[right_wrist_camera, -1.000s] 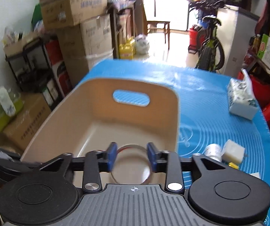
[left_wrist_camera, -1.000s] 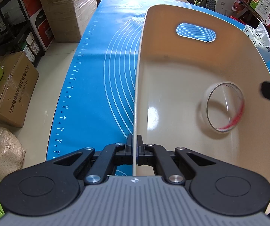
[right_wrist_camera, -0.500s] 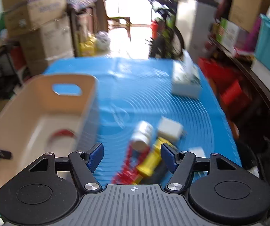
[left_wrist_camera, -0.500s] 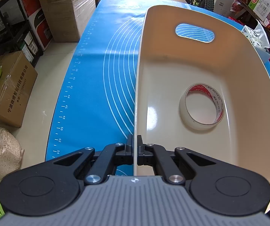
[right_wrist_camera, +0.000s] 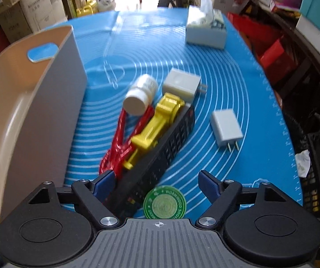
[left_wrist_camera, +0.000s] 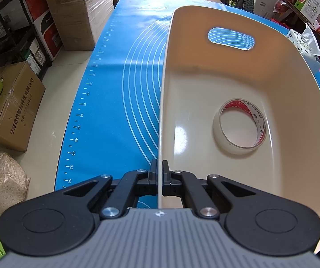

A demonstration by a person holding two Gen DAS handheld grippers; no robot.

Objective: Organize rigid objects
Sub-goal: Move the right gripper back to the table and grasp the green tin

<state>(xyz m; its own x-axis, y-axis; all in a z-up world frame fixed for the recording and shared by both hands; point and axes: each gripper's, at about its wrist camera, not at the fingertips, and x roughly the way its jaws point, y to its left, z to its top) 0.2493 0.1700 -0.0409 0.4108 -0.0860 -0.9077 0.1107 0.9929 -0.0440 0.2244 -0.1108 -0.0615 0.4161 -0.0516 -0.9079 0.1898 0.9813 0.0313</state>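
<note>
Now the beige bin (left_wrist_camera: 294,93) sits on the blue-matted bench (right_wrist_camera: 238,93), its near wall pinched by the shut left tool (left_wrist_camera: 159,174), with a tape roll (left_wrist_camera: 240,127) lying flat inside. Right of the bin lies the loose pile. Its black remote (right_wrist_camera: 160,154) runs lengthwise away from the right tool (right_wrist_camera: 157,183), near end between the empty, still-opening jaws, so this hand is nearer. A green tin (right_wrist_camera: 164,204) lies just beneath.
</note>
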